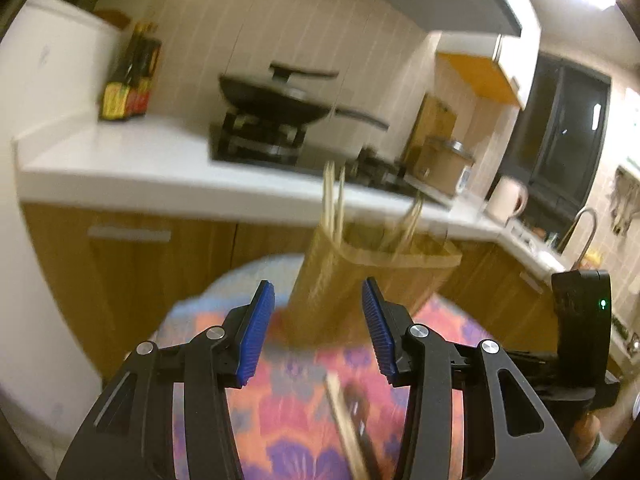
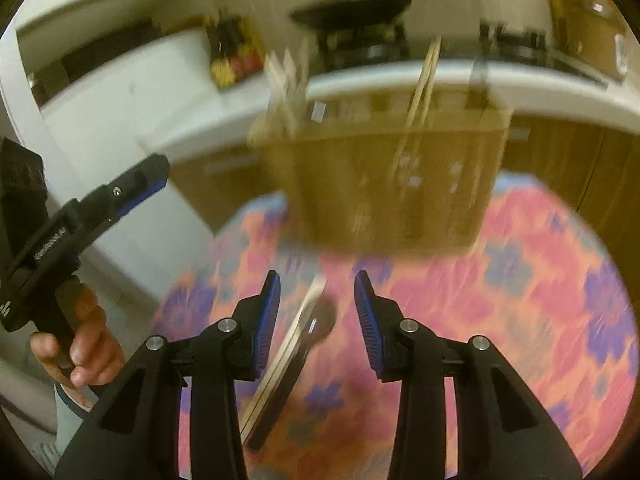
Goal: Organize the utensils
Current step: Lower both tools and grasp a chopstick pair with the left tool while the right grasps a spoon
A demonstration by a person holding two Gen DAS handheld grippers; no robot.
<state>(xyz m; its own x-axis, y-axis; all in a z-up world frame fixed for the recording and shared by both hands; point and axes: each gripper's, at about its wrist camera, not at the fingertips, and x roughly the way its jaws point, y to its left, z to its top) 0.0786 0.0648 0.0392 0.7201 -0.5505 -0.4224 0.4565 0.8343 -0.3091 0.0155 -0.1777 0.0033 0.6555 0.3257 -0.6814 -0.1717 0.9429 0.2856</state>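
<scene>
A wooden utensil holder (image 1: 360,280) (image 2: 392,184) stands on a round table under a pink and purple floral cloth (image 1: 288,420) (image 2: 540,280). Pale chopsticks (image 1: 334,200) (image 2: 420,92) stick up out of it. A pair of chopsticks (image 2: 288,356) (image 1: 346,420) and a dark-handled utensil (image 2: 322,320) lie flat on the cloth in front of the holder. My left gripper (image 1: 318,332) is open, empty, aimed at the holder's near side. My right gripper (image 2: 316,300) hovers open over the lying chopsticks and dark utensil, its pads apart from them. Both views are blurred.
Behind the table runs a white counter (image 1: 120,160) with wooden cabinets below. On it are a black wok (image 1: 280,100) on a stove, bottles (image 1: 132,76), a kettle (image 1: 508,196) and a sink tap (image 1: 580,224). A hand (image 2: 80,344) holds the left gripper's handle.
</scene>
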